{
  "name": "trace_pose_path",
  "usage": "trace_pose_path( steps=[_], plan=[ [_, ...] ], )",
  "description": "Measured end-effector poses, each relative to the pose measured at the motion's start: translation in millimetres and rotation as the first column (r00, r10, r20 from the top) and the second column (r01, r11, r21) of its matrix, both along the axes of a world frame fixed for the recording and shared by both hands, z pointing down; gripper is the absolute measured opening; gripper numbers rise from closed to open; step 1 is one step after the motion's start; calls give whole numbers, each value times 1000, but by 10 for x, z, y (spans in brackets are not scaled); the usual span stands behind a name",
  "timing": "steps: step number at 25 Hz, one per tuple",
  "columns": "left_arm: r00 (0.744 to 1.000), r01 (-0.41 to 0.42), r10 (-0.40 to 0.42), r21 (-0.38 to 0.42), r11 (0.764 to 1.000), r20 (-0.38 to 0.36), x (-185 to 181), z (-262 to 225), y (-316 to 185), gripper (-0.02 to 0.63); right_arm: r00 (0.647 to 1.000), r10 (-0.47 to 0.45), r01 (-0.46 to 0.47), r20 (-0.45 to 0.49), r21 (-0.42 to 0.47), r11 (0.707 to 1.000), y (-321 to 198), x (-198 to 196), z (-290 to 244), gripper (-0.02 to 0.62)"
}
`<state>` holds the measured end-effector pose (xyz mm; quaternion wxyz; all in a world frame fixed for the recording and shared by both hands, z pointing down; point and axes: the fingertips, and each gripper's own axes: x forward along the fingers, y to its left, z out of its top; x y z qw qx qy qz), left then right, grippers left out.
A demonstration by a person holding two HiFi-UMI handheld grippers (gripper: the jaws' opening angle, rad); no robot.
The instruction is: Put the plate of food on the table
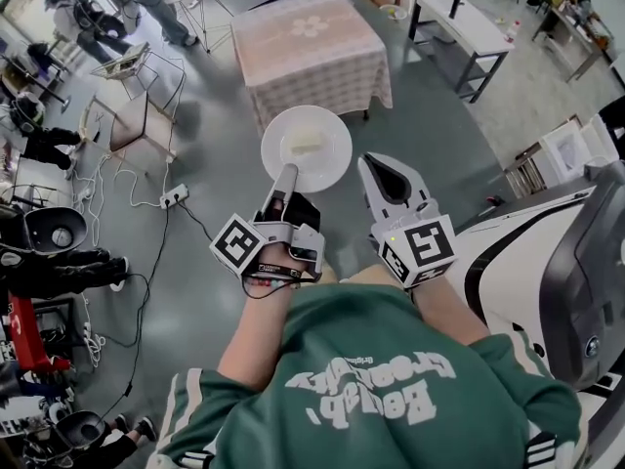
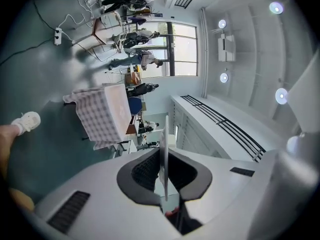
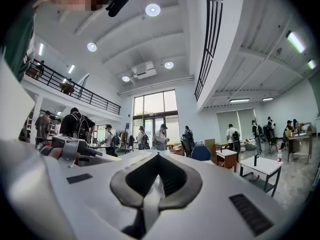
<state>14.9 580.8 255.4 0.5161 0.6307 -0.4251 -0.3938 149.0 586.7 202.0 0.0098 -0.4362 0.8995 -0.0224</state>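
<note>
My left gripper (image 1: pixel 285 180) is shut on the near rim of a white plate (image 1: pixel 322 164) that carries a pale piece of food (image 1: pixel 306 145). The plate is held out level above the floor, short of a table with a checked cloth (image 1: pixel 311 52). In the left gripper view the plate (image 2: pixel 164 149) shows edge-on between the black pads of the left gripper (image 2: pixel 164 178), and the table (image 2: pixel 102 115) lies ahead. My right gripper (image 1: pixel 391 180) hangs beside the plate, shut and empty. In its own view the right gripper (image 3: pixel 157 181) has nothing between its fingers.
A wire-frame chair (image 1: pixel 137 106) and a power strip with cables (image 1: pixel 174 196) lie left of the path. A white bench table (image 1: pixel 469 27) stands at the back right. A large white machine (image 1: pixel 566 262) is close on the right. People stand at the left edge.
</note>
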Motion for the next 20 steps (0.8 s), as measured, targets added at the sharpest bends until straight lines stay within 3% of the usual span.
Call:
trace_pose_path(
  steps=[12,20],
  plan=[
    [1000,-10,11,46,999,-2,-149,-29,-550,29,1000,-5,5,4,32,999,-438,-138,34,15],
    [1000,-12,12,65,998,3,-397,-64,-1228,29,1000,21,-21,1,29,999,-1092,-301,60,15]
  ],
)
